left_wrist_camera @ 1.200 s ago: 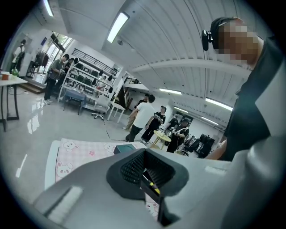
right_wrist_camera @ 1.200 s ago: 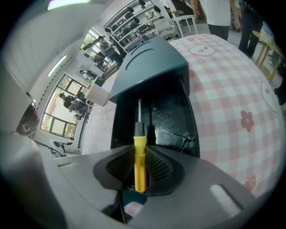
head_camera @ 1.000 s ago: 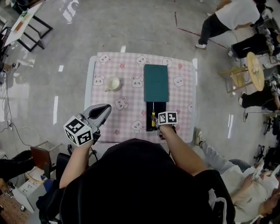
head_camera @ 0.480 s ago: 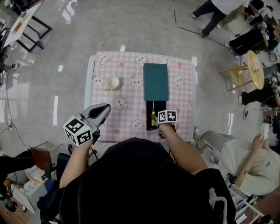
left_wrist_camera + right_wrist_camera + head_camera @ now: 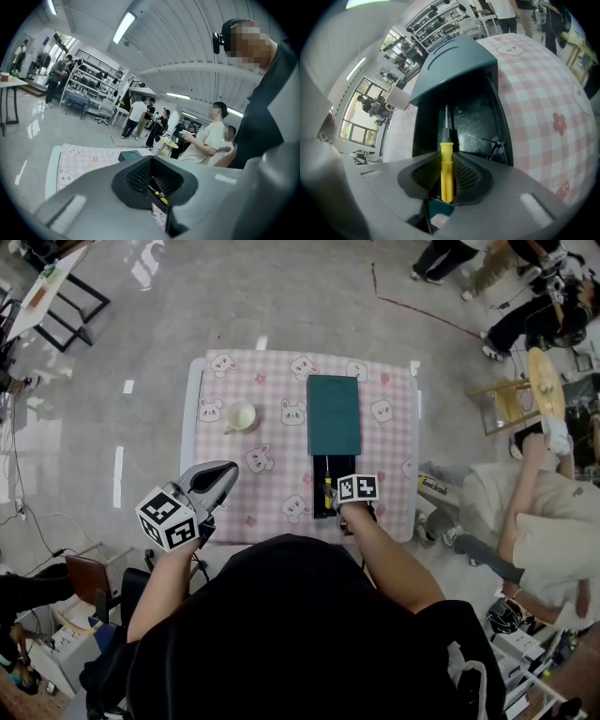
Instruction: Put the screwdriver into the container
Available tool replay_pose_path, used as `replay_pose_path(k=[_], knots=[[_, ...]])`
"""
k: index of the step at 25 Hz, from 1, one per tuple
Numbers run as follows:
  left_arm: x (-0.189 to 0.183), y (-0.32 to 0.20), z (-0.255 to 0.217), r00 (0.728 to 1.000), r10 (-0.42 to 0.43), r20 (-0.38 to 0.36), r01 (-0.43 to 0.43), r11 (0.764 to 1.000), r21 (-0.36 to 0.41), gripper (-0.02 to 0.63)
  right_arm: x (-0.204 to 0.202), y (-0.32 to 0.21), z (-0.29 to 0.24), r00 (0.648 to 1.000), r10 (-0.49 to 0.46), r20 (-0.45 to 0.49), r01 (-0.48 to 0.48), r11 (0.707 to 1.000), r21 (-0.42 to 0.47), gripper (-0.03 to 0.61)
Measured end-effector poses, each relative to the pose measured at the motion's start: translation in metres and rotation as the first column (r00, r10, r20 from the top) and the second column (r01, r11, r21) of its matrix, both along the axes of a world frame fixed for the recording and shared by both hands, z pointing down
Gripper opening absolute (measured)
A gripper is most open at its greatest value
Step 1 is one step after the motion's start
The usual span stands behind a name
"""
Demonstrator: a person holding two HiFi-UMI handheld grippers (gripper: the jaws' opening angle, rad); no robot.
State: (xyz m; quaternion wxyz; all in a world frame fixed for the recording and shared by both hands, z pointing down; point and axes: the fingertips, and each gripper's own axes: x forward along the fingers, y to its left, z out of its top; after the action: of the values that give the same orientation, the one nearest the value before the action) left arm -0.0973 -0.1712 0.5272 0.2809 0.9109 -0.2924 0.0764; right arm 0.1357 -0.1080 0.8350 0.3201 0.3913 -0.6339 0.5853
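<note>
Yellow screwdriver point(image 5: 446, 180) clenched between right gripper point(image 5: 446, 164) jaws, over container point(image 5: 477, 117) | left gripper point(image 5: 152, 180) jaws closed

Cream cup point(image 5: 243, 417) on pink checked tablecloth point(image 5: 281, 442), small round yellow table point(image 5: 541, 381) nearby, glossy grey floor point(image 5: 281, 296)

Glossy plastic handle on the screwdriver point(image 5: 446, 171), matt container point(image 5: 454, 65), soft cloth tablecloth point(image 5: 281, 442).
</note>
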Motion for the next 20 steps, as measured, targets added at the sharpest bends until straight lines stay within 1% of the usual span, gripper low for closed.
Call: replay_pose_path(k=[20], knots=[[0.0003,0.0073,-0.0040,1.000,0.008,-0.007,-0.008,1.000,0.002,0.000,0.0035,0.0007,-0.0044,1.000,0.002,-0.023,-0.002,1.000,0.013,0.112]])
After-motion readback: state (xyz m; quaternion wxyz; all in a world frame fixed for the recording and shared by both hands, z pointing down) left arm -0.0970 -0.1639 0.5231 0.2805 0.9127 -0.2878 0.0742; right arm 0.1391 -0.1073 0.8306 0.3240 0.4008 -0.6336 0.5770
